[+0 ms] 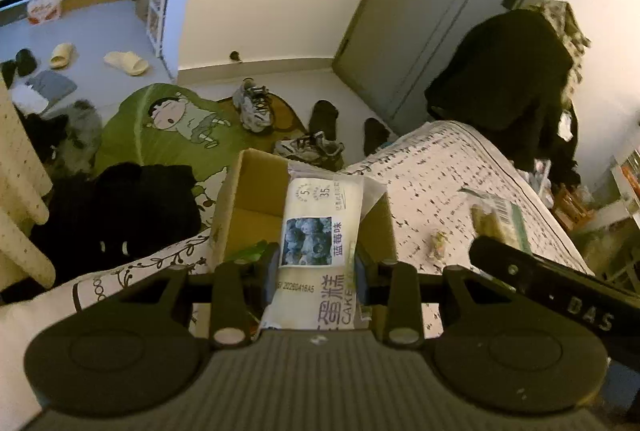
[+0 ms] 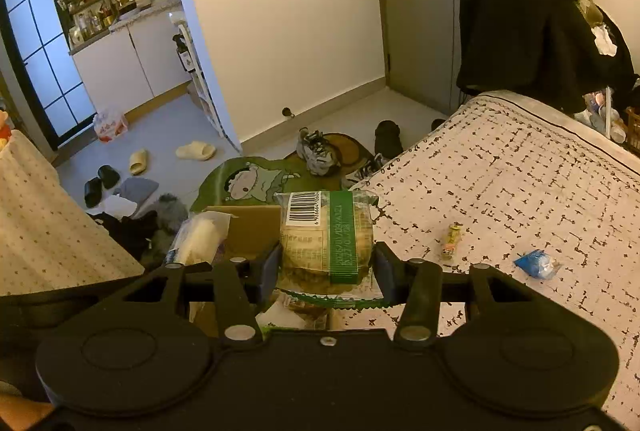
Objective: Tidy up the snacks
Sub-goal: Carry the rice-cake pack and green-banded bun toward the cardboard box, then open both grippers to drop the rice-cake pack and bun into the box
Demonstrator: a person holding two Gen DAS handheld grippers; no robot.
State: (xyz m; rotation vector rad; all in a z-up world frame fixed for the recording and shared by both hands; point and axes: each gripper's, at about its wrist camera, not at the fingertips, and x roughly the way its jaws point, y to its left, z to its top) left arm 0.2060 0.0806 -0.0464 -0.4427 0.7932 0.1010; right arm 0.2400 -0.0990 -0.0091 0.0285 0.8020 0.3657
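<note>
left tool (image 1: pixel 316 267) clamps blueberry cake pack (image 1: pixel 320 227) over cardboard box (image 1: pixel 256 191) at bed (image 1: pixel 460 167) edge | right tool (image 2: pixel 326 267) grips green-banded pastry pack (image 2: pixel 328 231), level beside it

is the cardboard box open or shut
Open: the cardboard box has its flaps up, bare inside wall showing behind the blueberry cake packet held by the left gripper.

The right gripper (image 2: pixel 326 267) clamps a green-banded snack pack (image 2: pixel 326 235) in its jaws, above the cardboard box (image 2: pixel 256 227). A small candy (image 2: pixel 451 241) and a blue wrapper (image 2: pixel 536 264) lie on the bed (image 2: pixel 520 191).
</note>
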